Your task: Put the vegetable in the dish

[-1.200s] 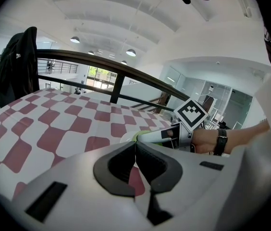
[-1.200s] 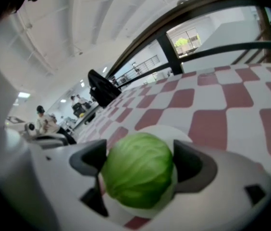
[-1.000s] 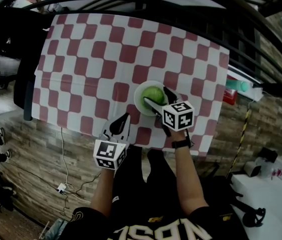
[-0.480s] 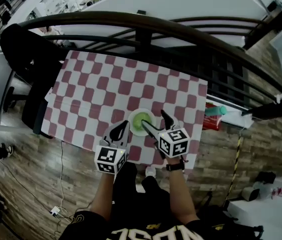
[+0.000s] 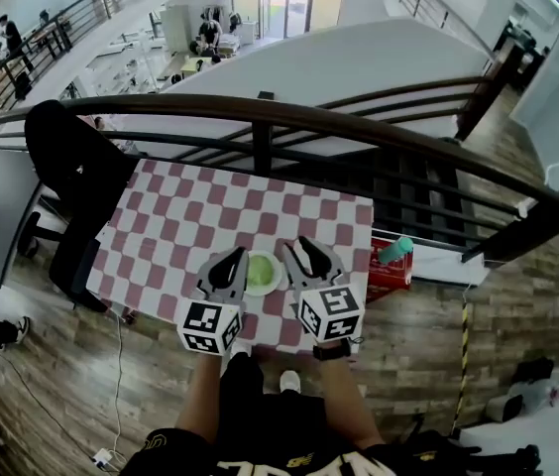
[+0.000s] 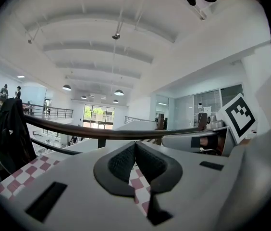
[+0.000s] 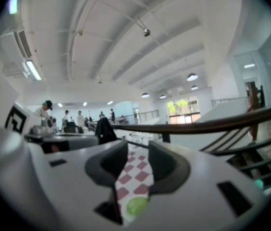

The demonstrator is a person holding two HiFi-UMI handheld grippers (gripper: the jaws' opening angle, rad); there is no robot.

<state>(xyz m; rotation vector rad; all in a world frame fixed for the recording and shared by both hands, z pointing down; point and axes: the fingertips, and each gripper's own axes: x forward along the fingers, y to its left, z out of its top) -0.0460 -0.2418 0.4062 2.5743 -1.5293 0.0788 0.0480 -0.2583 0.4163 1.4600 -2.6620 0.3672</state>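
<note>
The green vegetable (image 5: 261,270) lies in a small pale dish (image 5: 264,292) near the front edge of the red-and-white checked table (image 5: 260,211). My left gripper (image 5: 230,259) hovers just left of the dish, pads touching, nothing in it (image 6: 135,147). Just right of the dish is my right gripper (image 5: 301,250). Its jaws are closing, with only a narrow empty gap between them (image 7: 138,150). Through that gap the right gripper view shows the cloth and the vegetable (image 7: 137,206) below. Both grippers are raised and tilted up toward the hall.
A dark curved railing (image 5: 260,112) runs behind the table. A black jacket on a chair (image 5: 71,167) stands at the table's left. A red box with a teal bottle (image 5: 393,264) sits on the floor to the right. People stand far off in the hall.
My right gripper has drawn back from the dish and its jaws have narrowed. The head view has lifted, so the table looks smaller and the hall shows. The vegetable stays in the dish.
</note>
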